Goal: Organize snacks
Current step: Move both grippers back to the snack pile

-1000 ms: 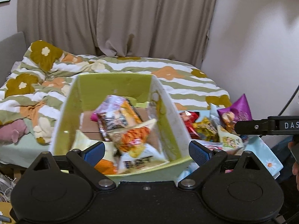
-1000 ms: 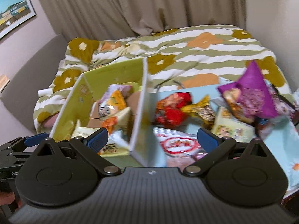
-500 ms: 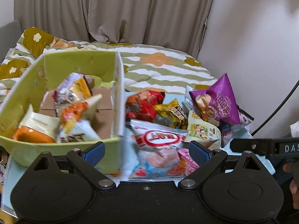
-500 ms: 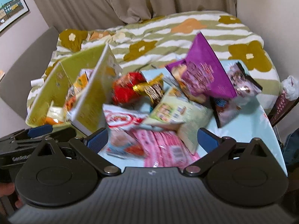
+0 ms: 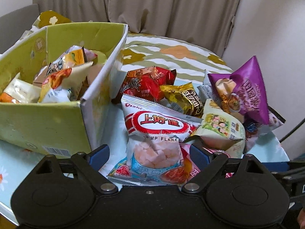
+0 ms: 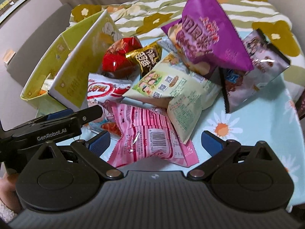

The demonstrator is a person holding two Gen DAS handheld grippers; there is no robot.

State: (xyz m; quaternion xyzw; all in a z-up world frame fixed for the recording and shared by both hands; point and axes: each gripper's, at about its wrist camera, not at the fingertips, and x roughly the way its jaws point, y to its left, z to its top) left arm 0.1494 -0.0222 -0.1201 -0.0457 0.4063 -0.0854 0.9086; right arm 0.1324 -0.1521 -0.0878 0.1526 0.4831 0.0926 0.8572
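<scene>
A green cardboard box (image 5: 43,118) with several snack packs inside stands at the left. Loose snacks lie in a pile to its right. My left gripper (image 5: 149,155) is open, its fingers either side of a white and red shrimp flake bag (image 5: 154,133). My right gripper (image 6: 155,143) is open, its fingers either side of a pink bag (image 6: 150,133). The pile also holds a purple bag (image 6: 205,36), a pale green bag (image 6: 177,87), a red bag (image 5: 144,84) and a gold-brown bag (image 5: 183,97). The left gripper's body shows in the right wrist view (image 6: 51,131).
The snacks lie on a light blue daisy-print cloth (image 6: 247,126). Behind it is a bed with a striped flower quilt (image 5: 171,51). Curtains and a wall stand at the back. A grey sofa edge (image 6: 28,43) is at the left.
Both grippers have swung right from the box to the loose pile and come lower and closer. The shrimp flake bag and the pink bag now lie between open fingers.
</scene>
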